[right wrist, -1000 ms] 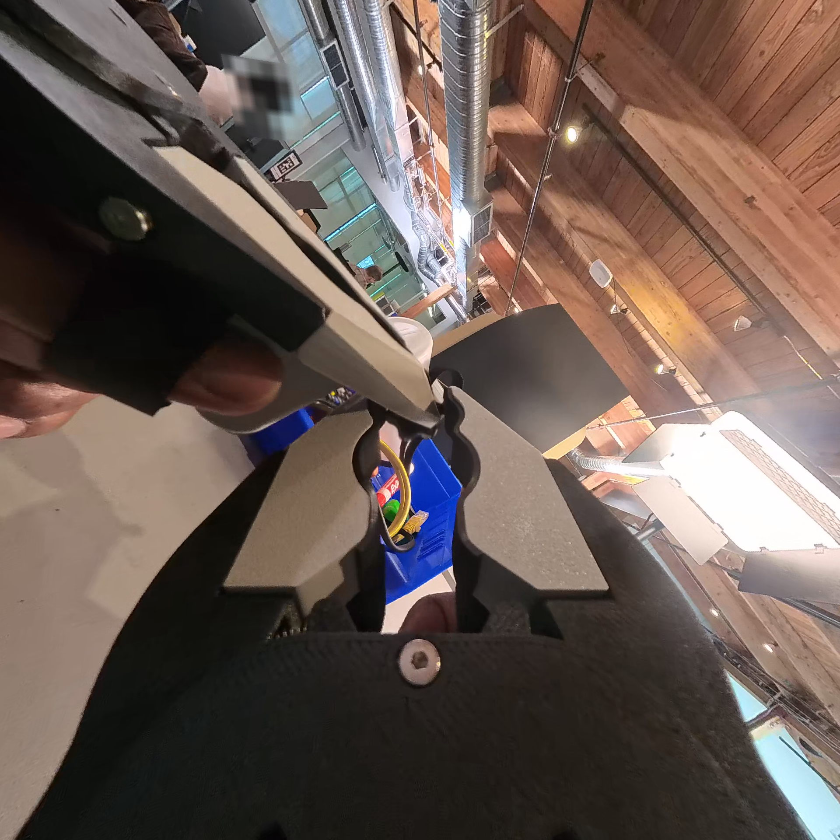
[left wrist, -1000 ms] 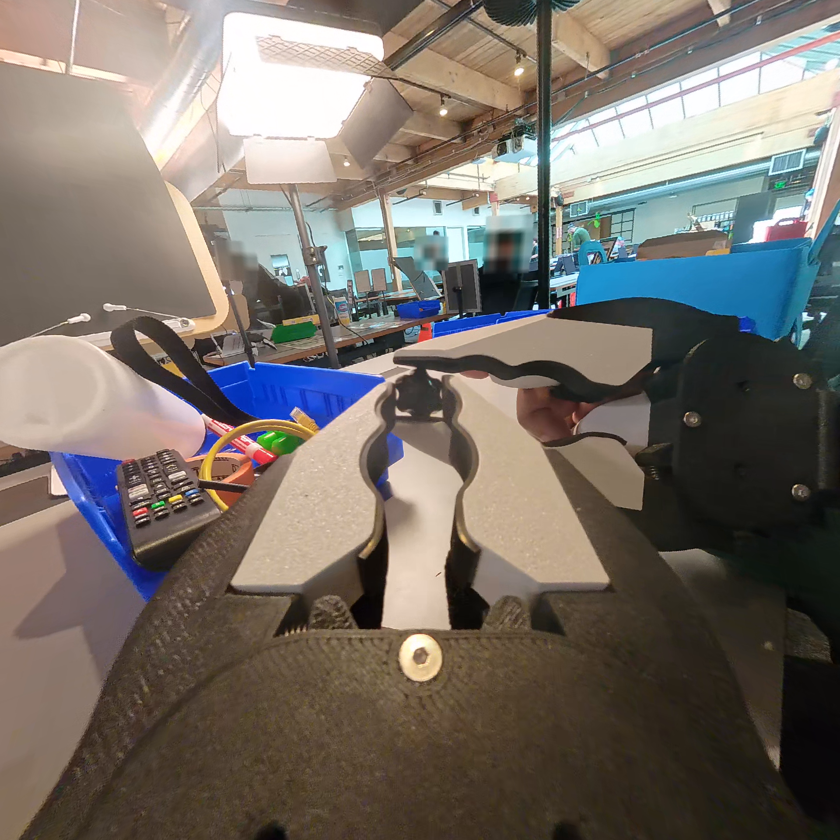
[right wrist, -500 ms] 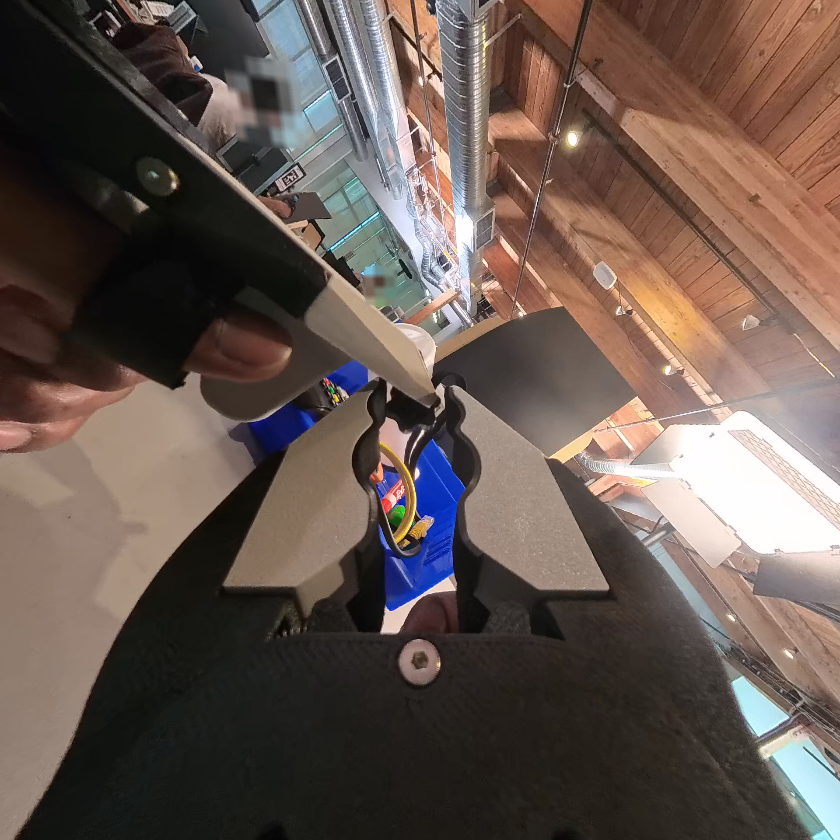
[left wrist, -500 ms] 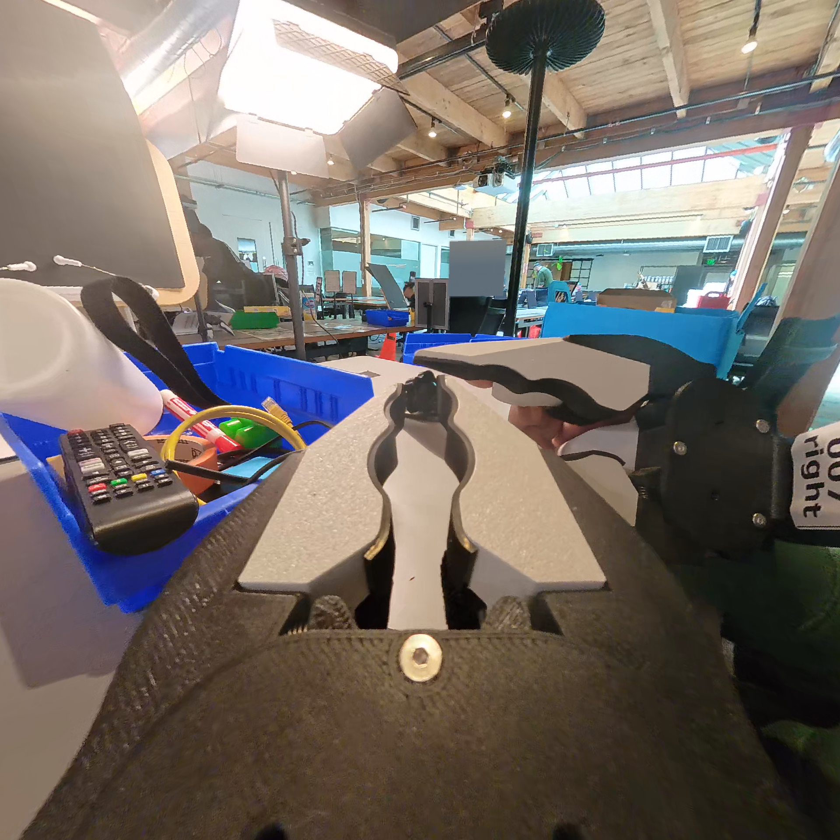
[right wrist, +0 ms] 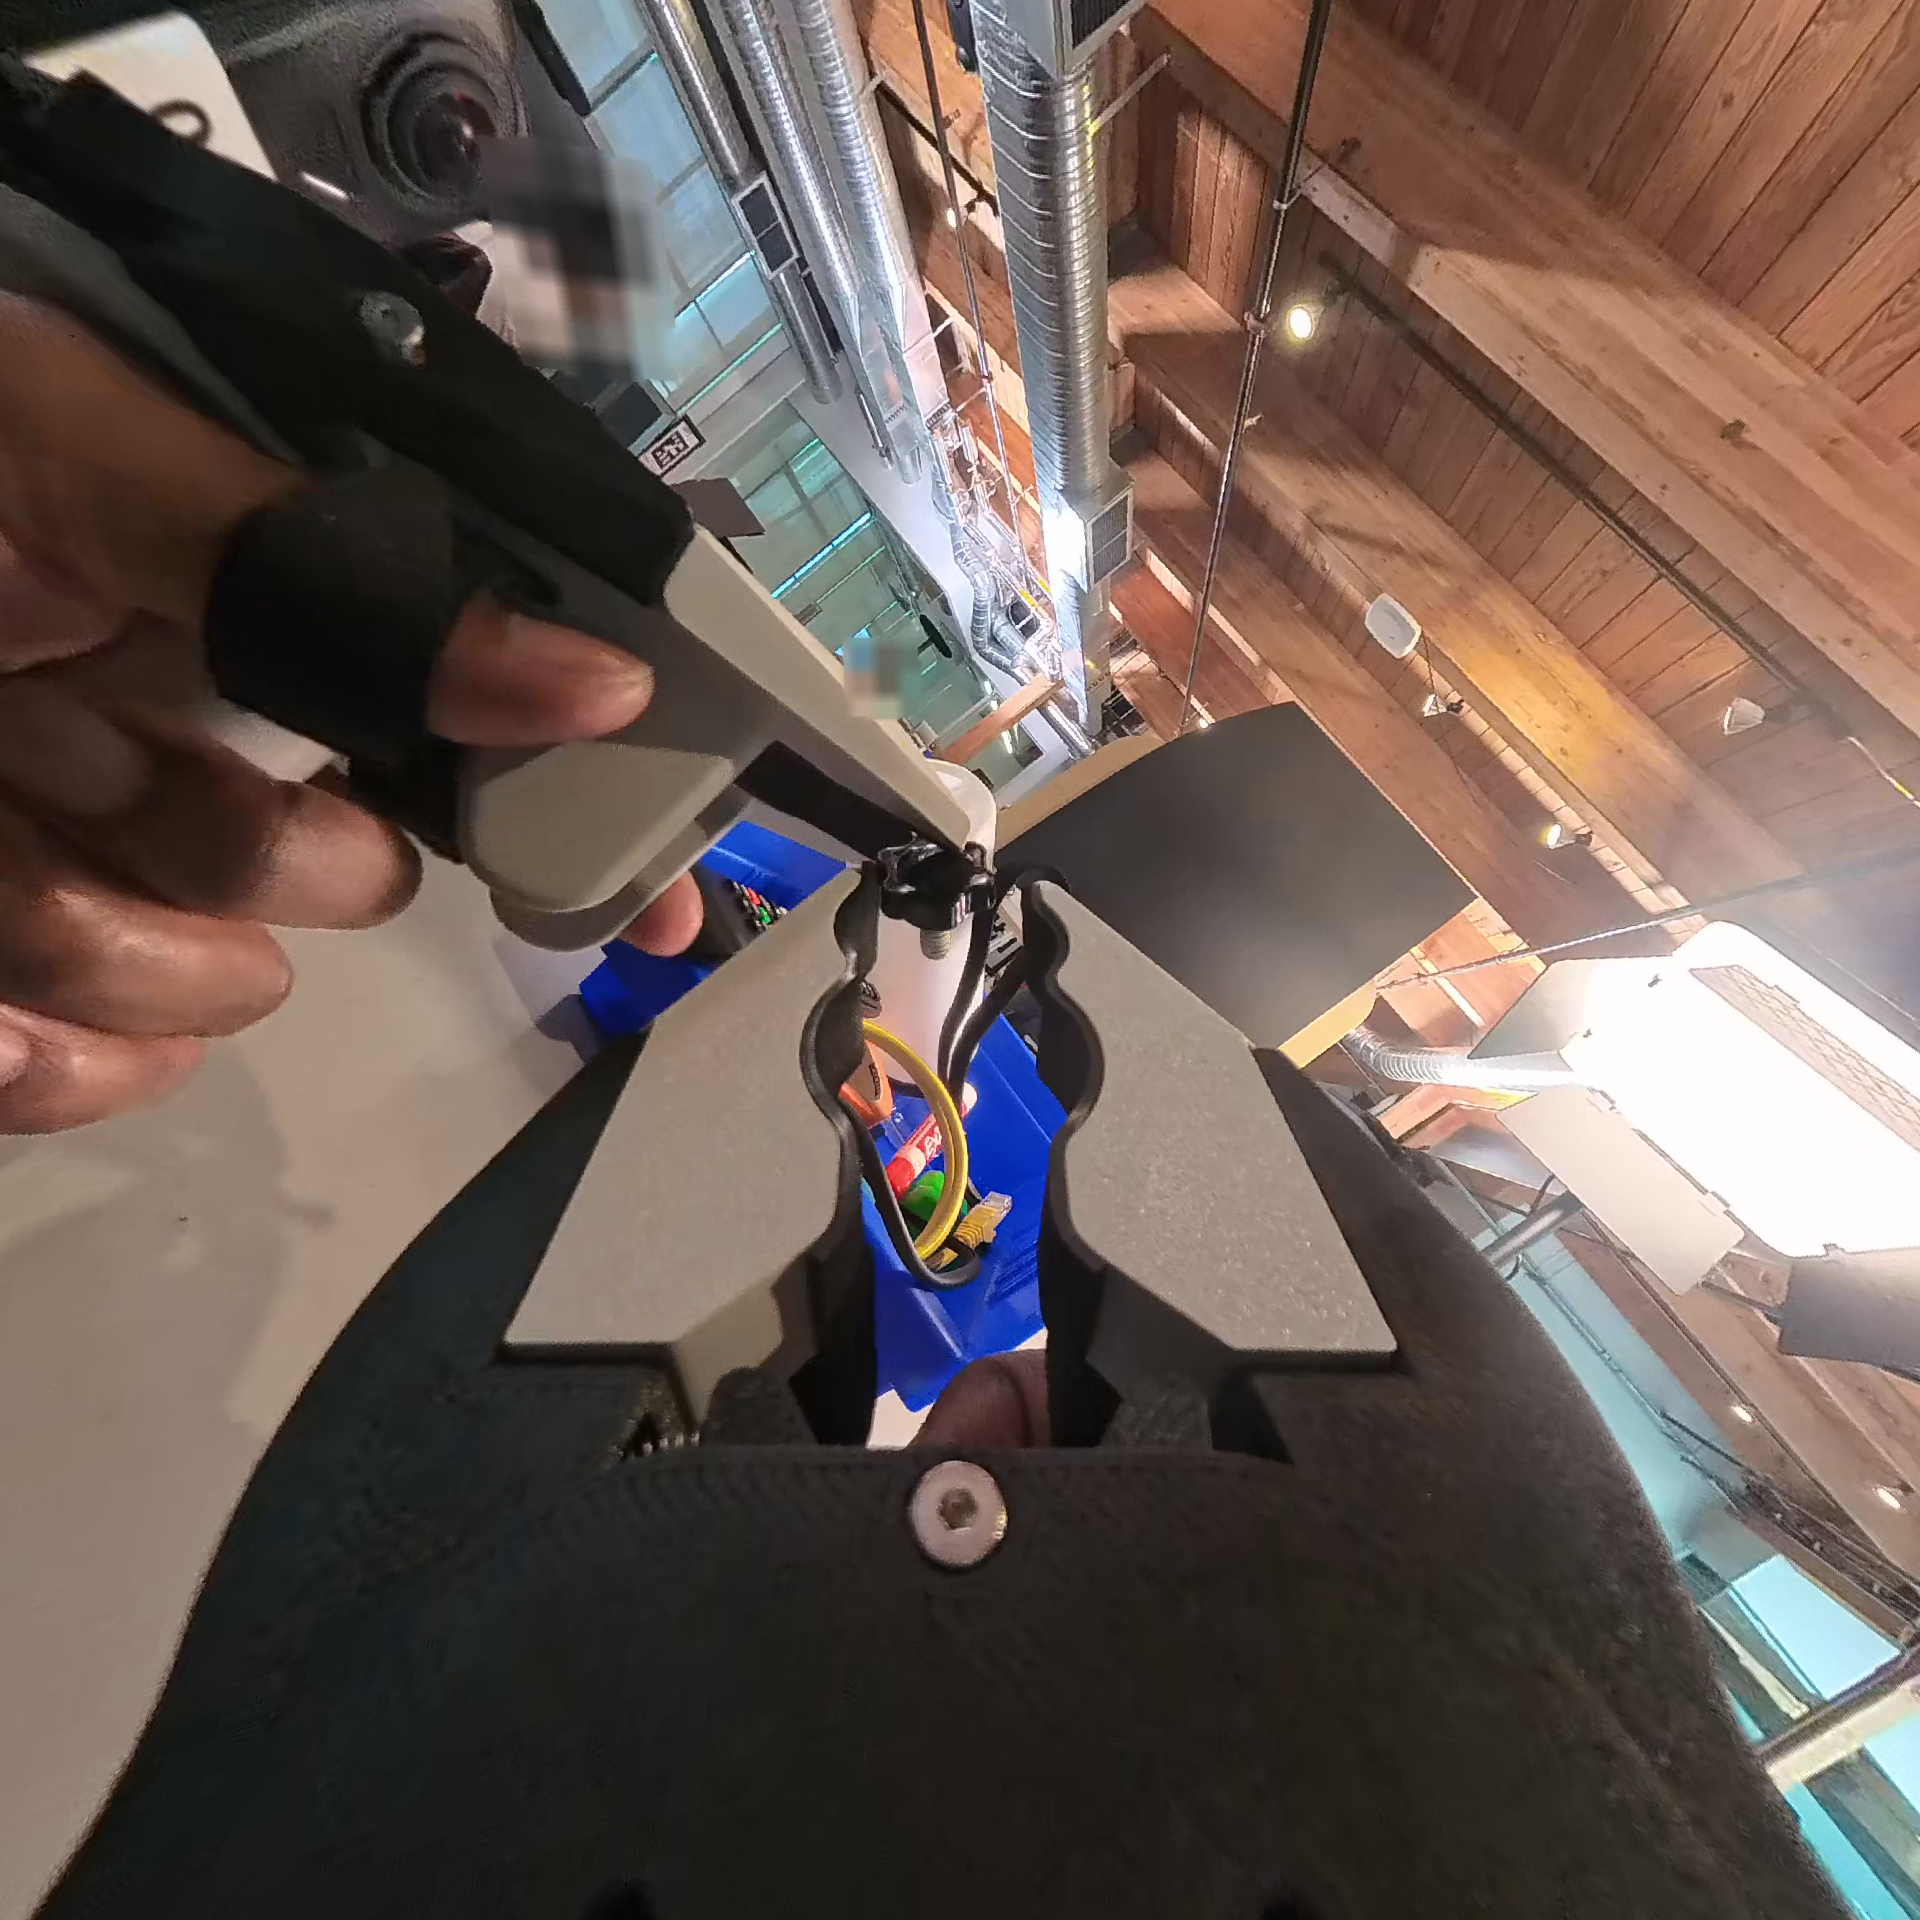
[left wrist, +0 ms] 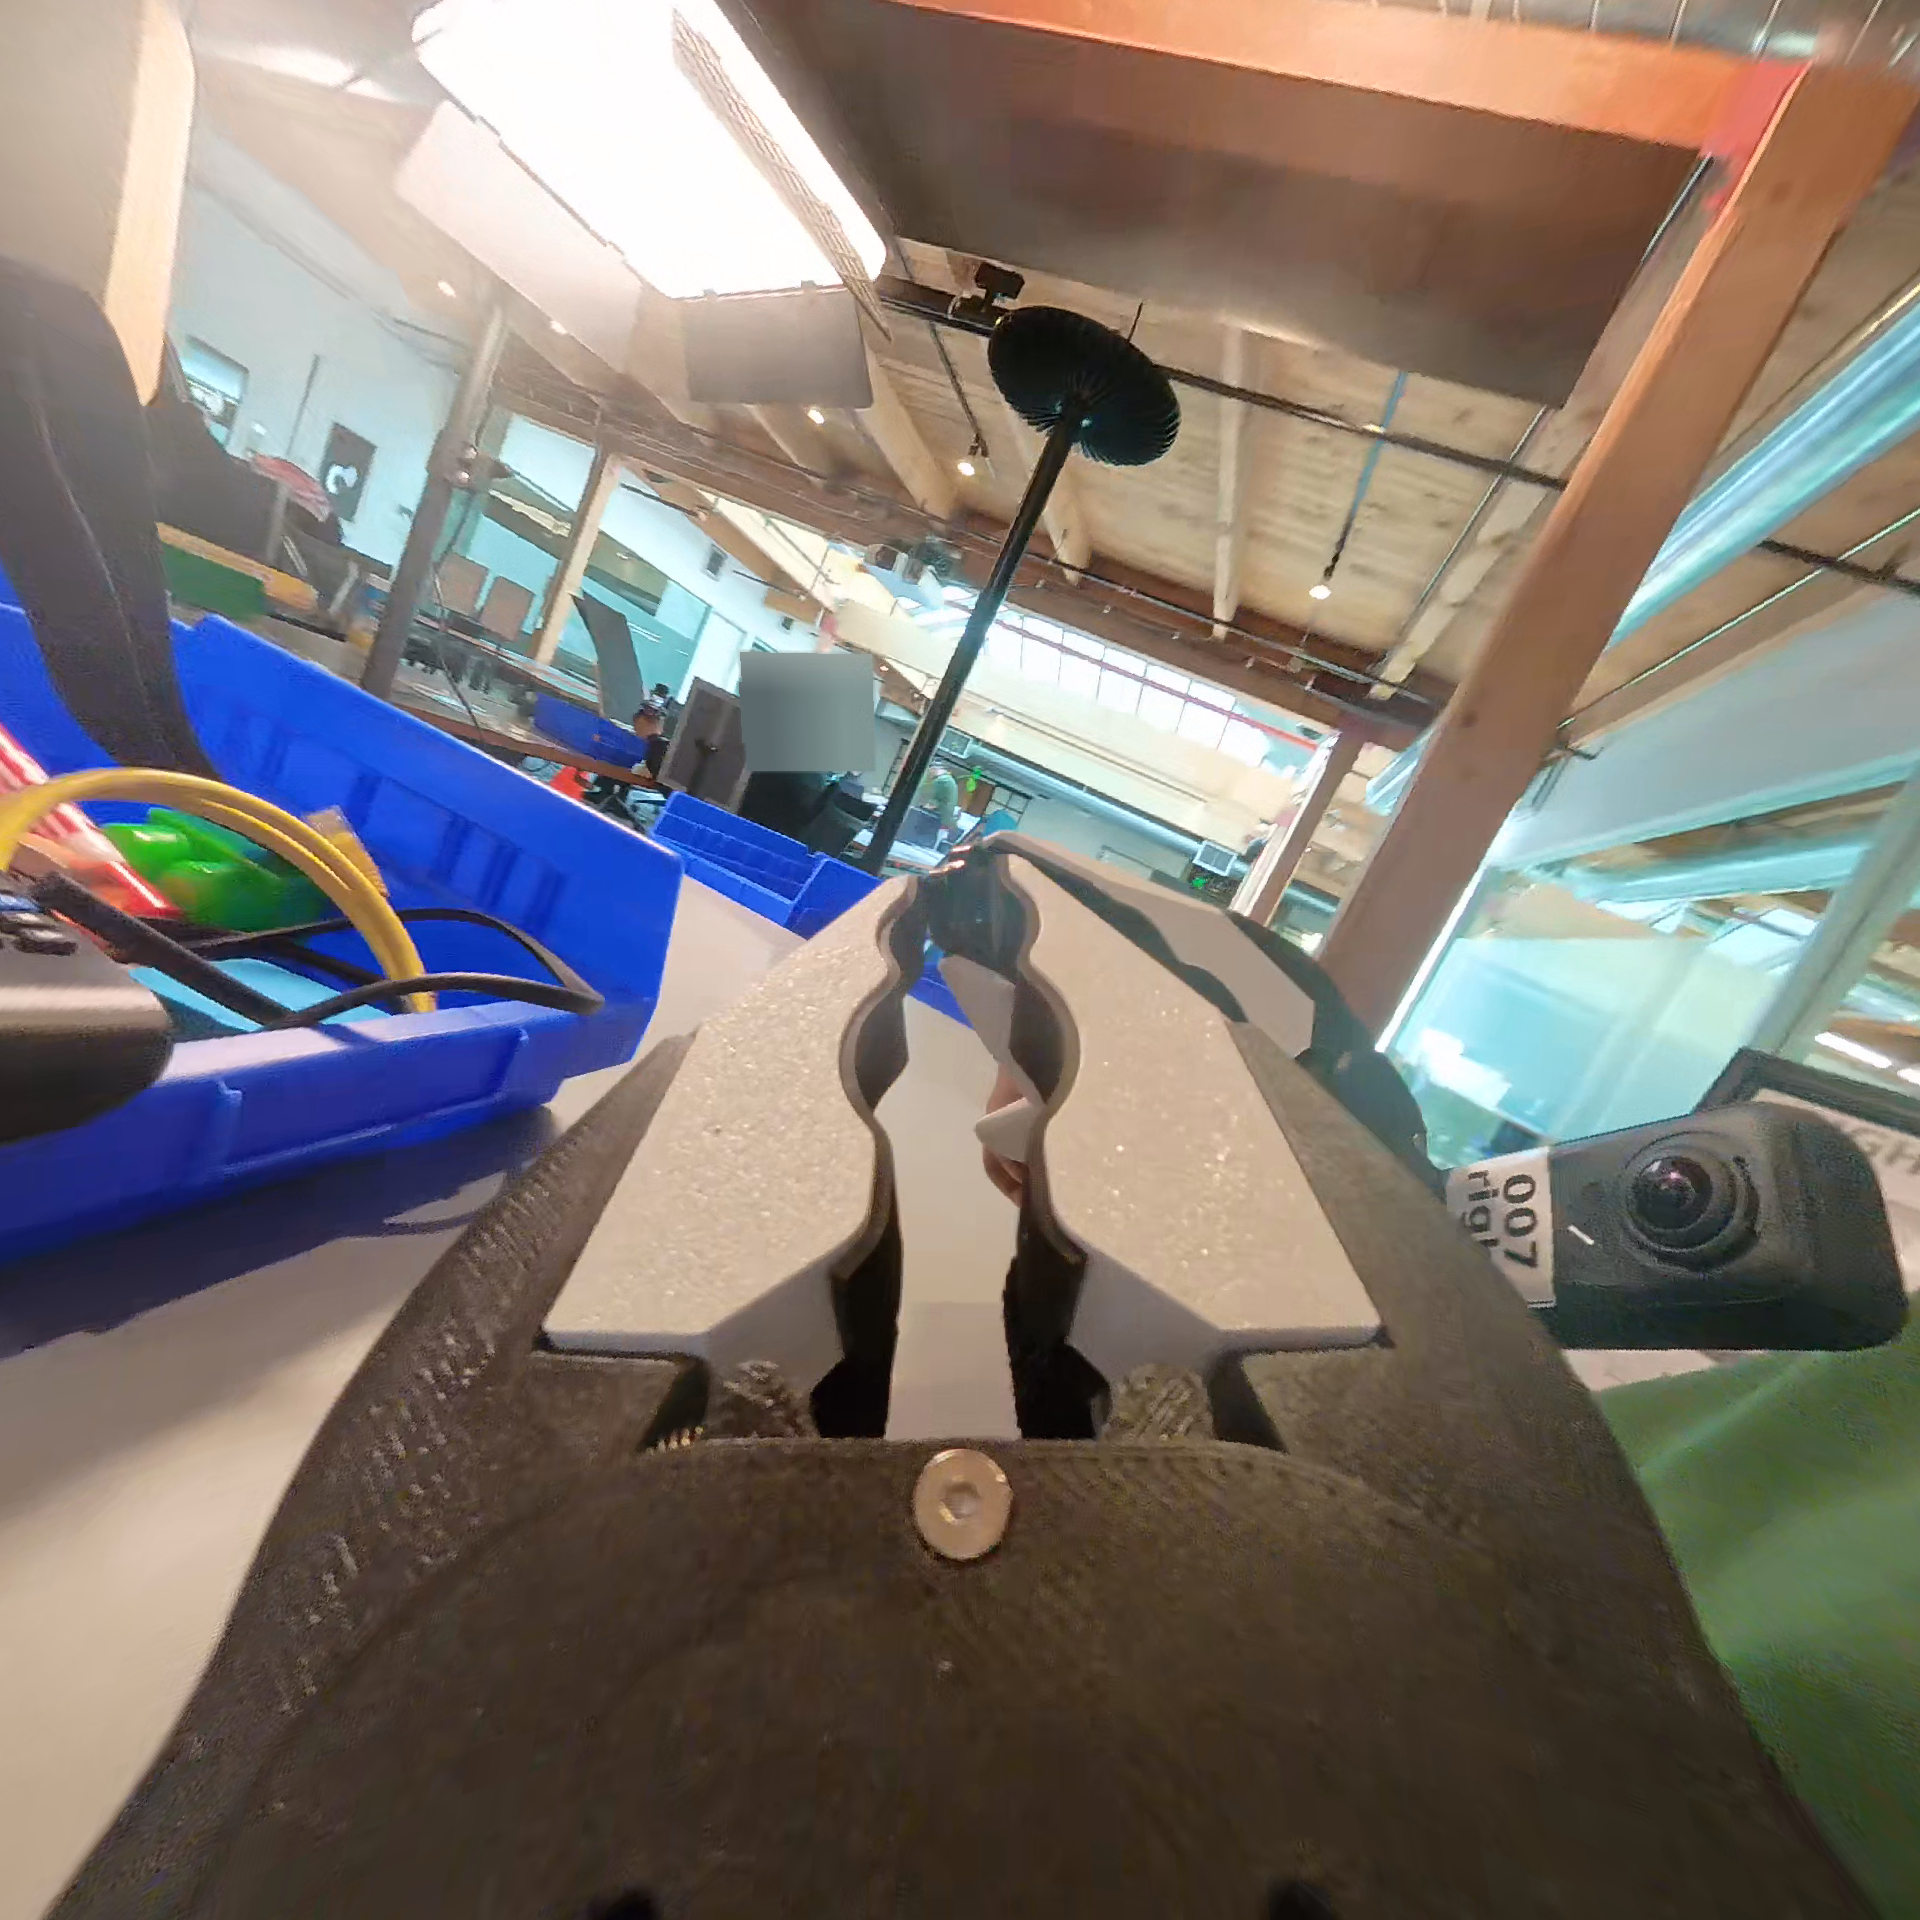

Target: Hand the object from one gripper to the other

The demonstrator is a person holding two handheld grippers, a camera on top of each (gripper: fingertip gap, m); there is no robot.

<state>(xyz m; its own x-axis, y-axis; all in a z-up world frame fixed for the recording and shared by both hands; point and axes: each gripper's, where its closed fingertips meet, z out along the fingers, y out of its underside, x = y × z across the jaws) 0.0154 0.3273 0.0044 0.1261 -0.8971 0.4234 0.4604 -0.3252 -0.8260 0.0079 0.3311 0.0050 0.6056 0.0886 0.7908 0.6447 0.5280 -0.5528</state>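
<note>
a: biggest first. grey worktop (left wrist: 125, 1475), then the blue bin (left wrist: 436, 862) of cables on the left gripper's far left. no part in this.

b: left gripper (left wrist: 971, 914)?

a: narrow, tips pinched on the small black object (left wrist: 961, 909), held up in the air above the worktop.

b: right gripper (right wrist: 940, 904)?

a: fingers spread a little. left finger touches the object; right finger stands just clear. in its view the object (right wrist: 925, 878) sits dead ahead at the tips, threaded stud pointing back into the gap.

b: so the right only has to close, i'd judge.
</note>
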